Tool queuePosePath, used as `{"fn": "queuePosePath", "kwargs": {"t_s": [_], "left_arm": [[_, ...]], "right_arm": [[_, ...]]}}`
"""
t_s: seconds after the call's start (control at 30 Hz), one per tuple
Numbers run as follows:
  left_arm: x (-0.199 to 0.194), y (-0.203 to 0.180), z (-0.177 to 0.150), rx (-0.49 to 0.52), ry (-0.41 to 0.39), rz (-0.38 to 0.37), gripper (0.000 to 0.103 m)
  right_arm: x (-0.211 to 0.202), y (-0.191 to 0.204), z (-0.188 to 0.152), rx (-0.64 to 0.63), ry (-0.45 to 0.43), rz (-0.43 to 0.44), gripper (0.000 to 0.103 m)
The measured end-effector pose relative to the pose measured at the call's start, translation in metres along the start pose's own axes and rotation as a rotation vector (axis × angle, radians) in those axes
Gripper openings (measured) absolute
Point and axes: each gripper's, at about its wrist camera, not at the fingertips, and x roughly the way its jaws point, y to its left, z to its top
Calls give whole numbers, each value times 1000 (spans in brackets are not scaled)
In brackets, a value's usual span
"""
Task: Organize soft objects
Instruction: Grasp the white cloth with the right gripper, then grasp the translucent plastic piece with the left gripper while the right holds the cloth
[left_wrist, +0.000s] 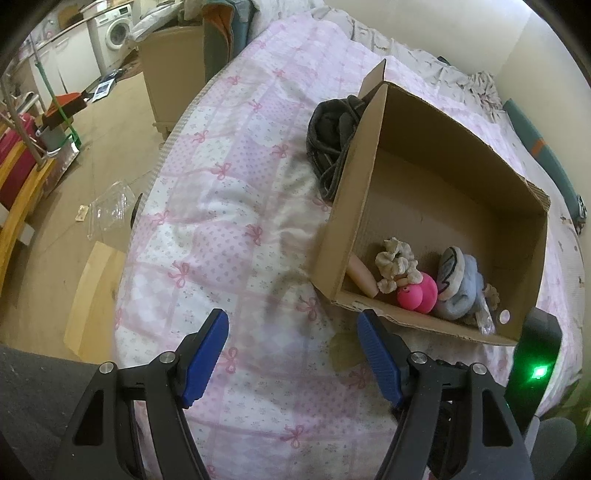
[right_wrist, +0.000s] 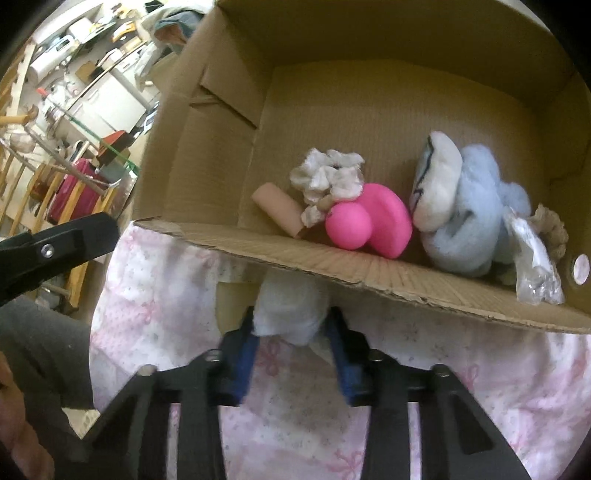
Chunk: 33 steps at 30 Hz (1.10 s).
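Our right gripper (right_wrist: 291, 328) pinches a pale, soft white bundle (right_wrist: 290, 312) just outside the near wall of the cardboard box (right_wrist: 332, 266), above the pink quilt (right_wrist: 166, 266). We could snag the bundle on that wall's ragged top edge if we carry it in too low, or shove the box along the bed. The grip looks shallow, so the bundle may slip. Our left gripper (left_wrist: 291, 354) hangs spread and empty near the box's near-left corner.

The right hand-held gripper (right_wrist: 291, 332) pinches a pale soft bundle (right_wrist: 290, 314) just outside the cardboard box (right_wrist: 369, 269) on the bed (right_wrist: 166, 288). Inside lie a pink toy (right_wrist: 369, 221) and a blue plush (right_wrist: 472, 214).
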Motion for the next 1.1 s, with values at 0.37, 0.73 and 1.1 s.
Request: {"fn": "queuePosePath", "kwargs": {"t_s": [0.37, 0.73, 1.1], "left_arm": [[3, 0, 0, -8, -2, 10, 70], [15, -9, -13, 39, 34, 4, 70], [56, -35, -37, 113, 127, -56, 68]], "right_arm": [[-39, -10, -10, -7, -8, 33, 21], [-108, -42, -29, 64, -64, 113, 21], [-96, -74, -35, 168, -81, 80, 21]]}}
